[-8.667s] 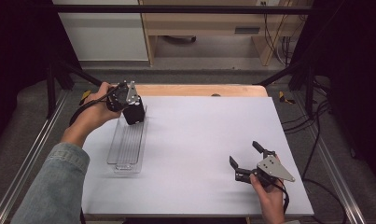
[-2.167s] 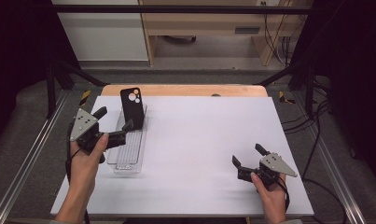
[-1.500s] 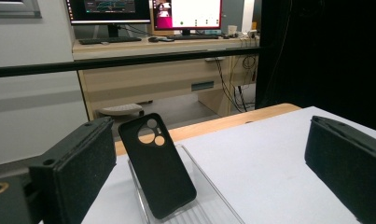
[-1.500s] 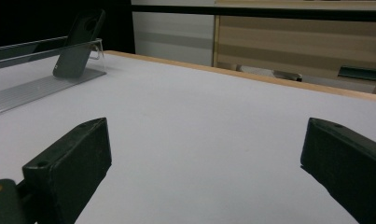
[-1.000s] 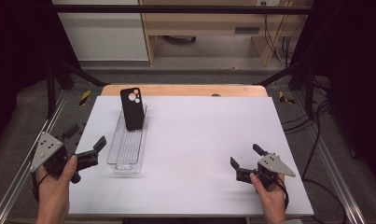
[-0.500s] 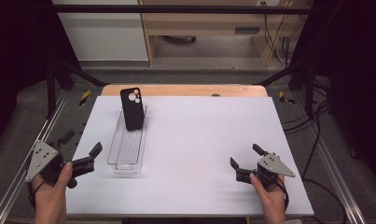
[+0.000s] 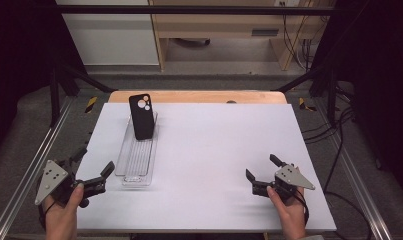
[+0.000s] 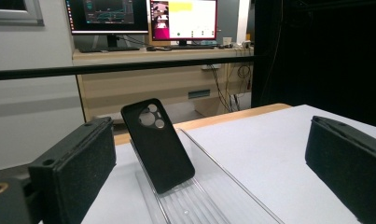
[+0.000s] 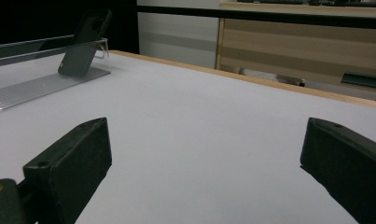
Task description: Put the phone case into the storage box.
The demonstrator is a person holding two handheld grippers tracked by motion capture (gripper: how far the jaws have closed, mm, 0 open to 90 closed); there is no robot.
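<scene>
**Phone case propped in the tray, both grippers clear**

Phone case (image 7: 141, 117), black with its camera cut-outs uppermost, leans tilted against the far end wall of the clear ribbed tray (image 7: 137, 170), its lower edge resting on the tray floor. The tray lies lengthwise near the left edge of the tabletop (image 7: 214, 150), its far end close to the far-left corner. In the left gripper view the case (image 8: 156, 144) stands between the two black jaws but well beyond them, untouched.

The left gripper (image 7: 93, 167) hovers at the near-left corner of the tabletop, just beside the tray's near end, jaws spread wide and holding nothing. The right gripper (image 7: 261, 167) rests near the near-right corner, well apart from the tray, jaws likewise wide and empty; its own view looks across bare white surface to the case (image 9: 83, 42) at the far side.

The placing looks done, so the step in hand is judged to be clearing away. To do that well, keep the left gripper low and outside the tray's near rim (the clear plastic looks light and would likely slide if nudged), and avoid sweeping the trailing cable across it. A bump to the tray could tip the leaning case flat, since nothing more than the end wall props it.
</scene>
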